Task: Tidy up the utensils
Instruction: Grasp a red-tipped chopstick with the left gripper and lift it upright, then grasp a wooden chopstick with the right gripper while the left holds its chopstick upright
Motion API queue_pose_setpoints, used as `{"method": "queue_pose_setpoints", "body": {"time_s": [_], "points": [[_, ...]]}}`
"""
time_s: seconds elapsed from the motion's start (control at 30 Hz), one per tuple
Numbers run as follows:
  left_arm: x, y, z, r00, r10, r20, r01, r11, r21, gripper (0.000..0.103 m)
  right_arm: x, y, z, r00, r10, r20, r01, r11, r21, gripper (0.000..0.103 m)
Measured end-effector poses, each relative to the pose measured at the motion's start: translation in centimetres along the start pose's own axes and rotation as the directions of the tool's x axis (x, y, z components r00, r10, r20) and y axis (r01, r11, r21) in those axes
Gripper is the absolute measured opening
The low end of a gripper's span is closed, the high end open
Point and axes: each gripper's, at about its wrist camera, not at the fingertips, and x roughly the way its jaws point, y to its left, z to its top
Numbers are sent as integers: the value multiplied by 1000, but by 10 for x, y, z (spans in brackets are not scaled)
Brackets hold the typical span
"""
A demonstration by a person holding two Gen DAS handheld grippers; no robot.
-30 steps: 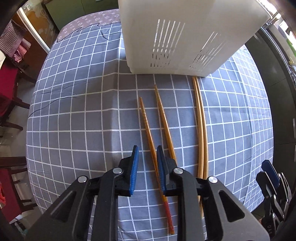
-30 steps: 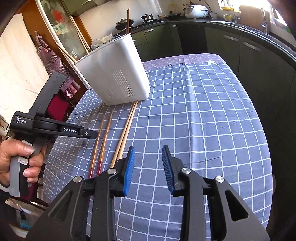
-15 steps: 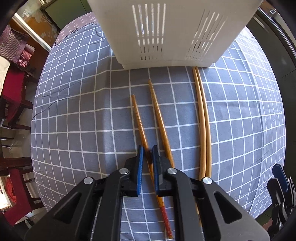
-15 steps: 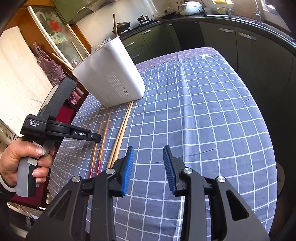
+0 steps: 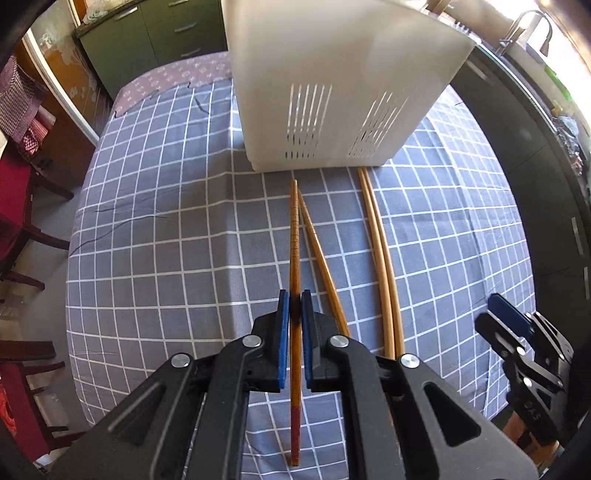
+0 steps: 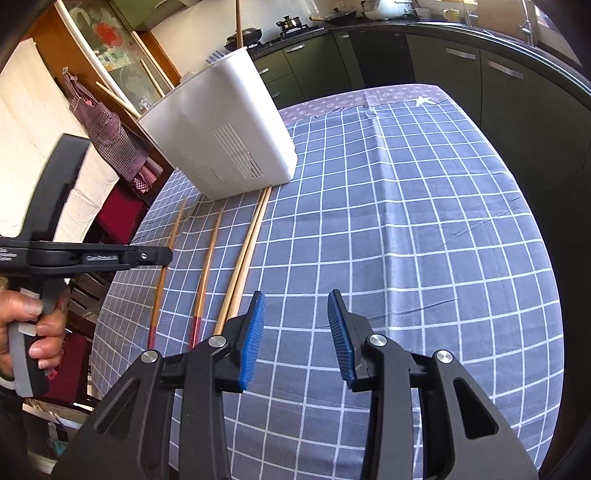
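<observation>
The left gripper (image 5: 294,310) clamps a red-tipped chopstick (image 5: 294,236) above the checked tablecloth (image 5: 155,236), near the white holder (image 5: 332,85). The right gripper (image 6: 295,325) (empty) stands apart.

White holder (image 5: 332,92) blocking tablecloth's (image 6: 424,221) far end

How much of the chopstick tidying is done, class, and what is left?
Done: some sticks already stand in the white holder. In hand: the left gripper is shut on one red-ended chopstick. Left: its partner and the pale pair lie on the tablecloth; the right gripper is empty.
</observation>
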Motion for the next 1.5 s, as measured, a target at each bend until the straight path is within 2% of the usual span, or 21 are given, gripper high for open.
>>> {"method": "queue_pose_setpoints", "body": {"time_s": [0.13,0.27,0.43,0.63,0.77,1.0,1.1,1.4,1.5], "points": [[-38,15,-12,991,-48,125,46,999,15,7,20,14,13,998,-49,-35,48,998,-33,36],[-62,34,-24,968,-90,232,88,996,19,7,43,28,29,992,-102,-70,98,993,-58,36],[-78,51,-37,942,-129,309,129,991,21,7,70,41,47,983,-134,-124,126,990,-68,35],[-94,57,-48,913,-142,383,127,990,63,7,89,52,55,963,-223,-153,209,972,-105,30],[-101,55,-53,897,-146,417,119,989,90,7,94,55,56,959,-234,-162,218,970,-107,29],[-98,60,-59,895,-156,418,126,987,98,7,86,65,56,964,-224,-144,210,972,-102,29],[-97,64,-59,896,-159,414,132,987,95,7,90,71,53,959,-234,-162,216,969,-123,29],[-95,67,-62,897,-159,412,132,987,92,7,90,73,51,947,-284,-147,267,955,-126,29],[-95,67,-62,898,-160,410,134,987,92,7,89,75,51,953,-260,-154,241,962,-128,29]]}}
